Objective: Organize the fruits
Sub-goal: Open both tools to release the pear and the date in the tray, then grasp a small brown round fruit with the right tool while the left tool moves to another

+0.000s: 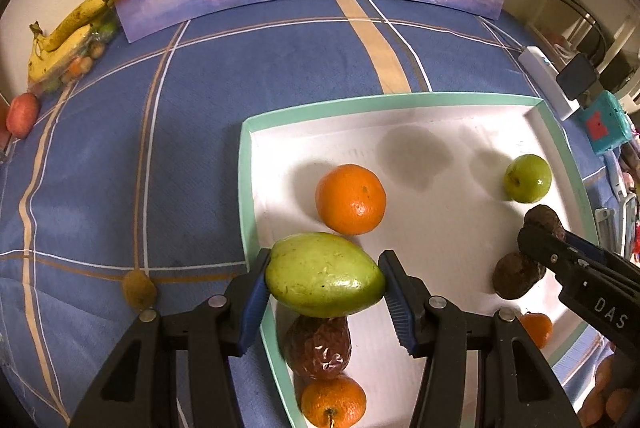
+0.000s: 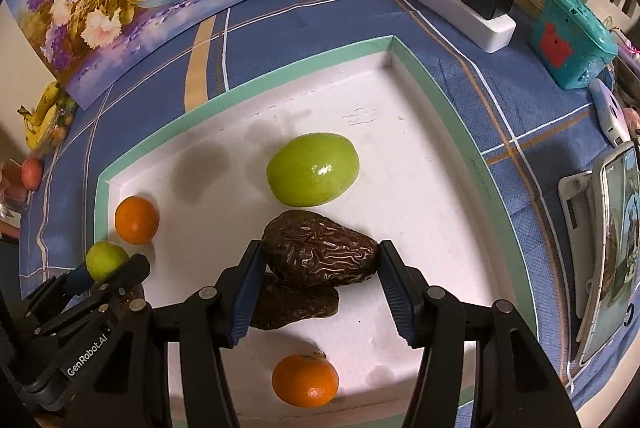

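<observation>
Though each gripper's jaws clamp fruit—left gripper (image 1: 324, 278) green fruit (image 1: 323, 275), right gripper (image 2: 318, 264) wrinkled date (image 2: 320, 254)—contact half-hidden.

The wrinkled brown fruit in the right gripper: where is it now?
In the right wrist view, the wrinkled brown fruit sits between the right gripper pads, above the tray, nearest the green fruit.

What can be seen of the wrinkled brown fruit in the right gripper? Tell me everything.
The wrinkled brown fruit is dark, glossy, deeply creased and oval. It lies crosswise, clamped at both ends by the right gripper, above the white tray. A second brown fruit lies right under it; contact unclear. A green fruit sits beyond, apart.
</observation>
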A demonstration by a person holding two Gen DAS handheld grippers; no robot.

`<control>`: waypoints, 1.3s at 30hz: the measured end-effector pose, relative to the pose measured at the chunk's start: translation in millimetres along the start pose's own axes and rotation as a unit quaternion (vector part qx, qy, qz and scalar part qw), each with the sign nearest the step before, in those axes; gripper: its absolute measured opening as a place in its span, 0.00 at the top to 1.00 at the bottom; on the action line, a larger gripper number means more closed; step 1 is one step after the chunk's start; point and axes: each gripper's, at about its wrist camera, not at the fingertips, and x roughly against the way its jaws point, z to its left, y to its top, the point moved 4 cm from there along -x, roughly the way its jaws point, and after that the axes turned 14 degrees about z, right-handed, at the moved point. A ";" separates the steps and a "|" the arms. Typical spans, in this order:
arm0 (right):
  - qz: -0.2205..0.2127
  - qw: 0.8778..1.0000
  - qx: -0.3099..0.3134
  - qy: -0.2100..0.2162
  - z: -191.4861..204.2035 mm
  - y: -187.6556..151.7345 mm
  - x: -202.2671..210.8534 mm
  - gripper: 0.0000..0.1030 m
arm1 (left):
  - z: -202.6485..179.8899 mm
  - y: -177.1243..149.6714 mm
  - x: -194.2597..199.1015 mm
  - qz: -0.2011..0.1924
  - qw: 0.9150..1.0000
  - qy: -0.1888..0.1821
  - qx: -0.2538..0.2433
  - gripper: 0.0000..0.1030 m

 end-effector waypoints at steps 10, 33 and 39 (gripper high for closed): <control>-0.016 1.000 0.000 -0.008 -2.3 -0.6 13.8 0.43 | 4.6 -5.2 25.7 -0.014 1.000 0.001 0.000 0.43; -0.042 0.996 0.073 -0.033 42.0 -5.3 34.8 0.25 | 133.6 -28.1 50.9 -0.036 0.980 0.061 0.186 0.00; -0.044 0.994 0.097 -0.037 59.7 -10.2 31.7 0.17 | 152.9 -37.7 61.4 -0.049 0.974 0.087 0.202 0.00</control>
